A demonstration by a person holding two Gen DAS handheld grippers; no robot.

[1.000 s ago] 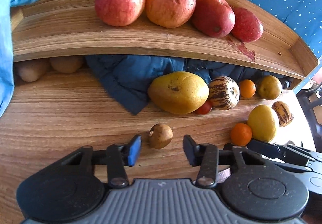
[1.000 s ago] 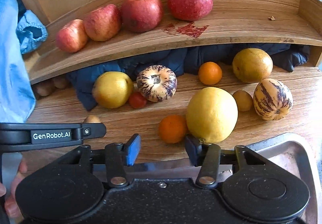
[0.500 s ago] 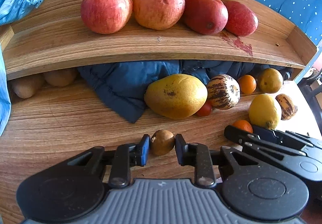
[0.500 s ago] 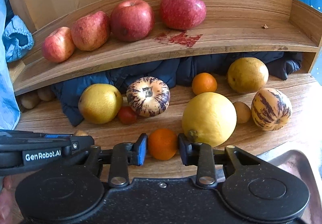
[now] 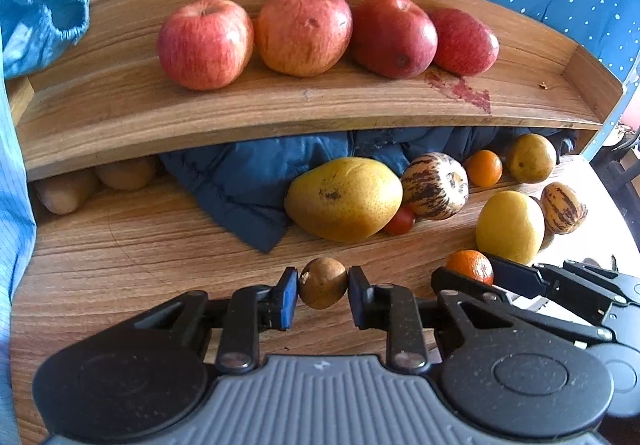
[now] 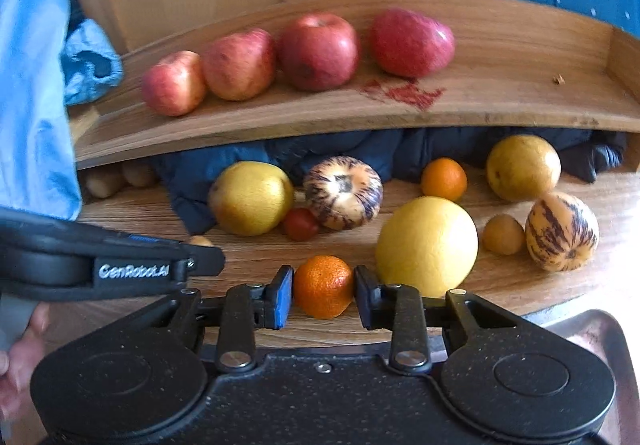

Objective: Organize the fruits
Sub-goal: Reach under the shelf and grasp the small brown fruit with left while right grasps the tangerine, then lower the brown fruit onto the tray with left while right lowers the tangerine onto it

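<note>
A: What's different from a second ago? Start with the big things.

B: The raised shelf [image 5: 280,113] is unchanged: four red apples [image 5: 394,35] sit in a row along it, with bare wood at its right end. Under it, on the table [image 5: 120,245], the blue cloth [image 5: 248,181], the big yellow pear [image 5: 344,199] and the large round yellow fruit [image 6: 427,245] lie where they were.

A: So the change is with the tongs?

B: Yes. A second ago both pairs stood wide open, short of the fruit. Now the right tongs [image 6: 323,288] have closed on the small orange [image 6: 323,285] at the near edge of the table, just left of the yellow fruit. Both pads press its sides.

A: And the left?

B: The left tongs [image 5: 323,290] have closed on the little brown fruit [image 5: 323,283], near and left of the orange, with the pads tight against it on either side.

A: Are either of them lifted?

B: I cannot tell. Each fruit sits low, close to the table.

A: What does this mean for the job?

B: I judge that both grasps are made, so the step turns from reaching to carrying. The apples are already grouped. These two small fruits likely go next to their own kinds: a second orange [image 6: 443,179] lies far right beneath the shelf, and brown ones [image 5: 66,191] far left in its shadow.
</note>
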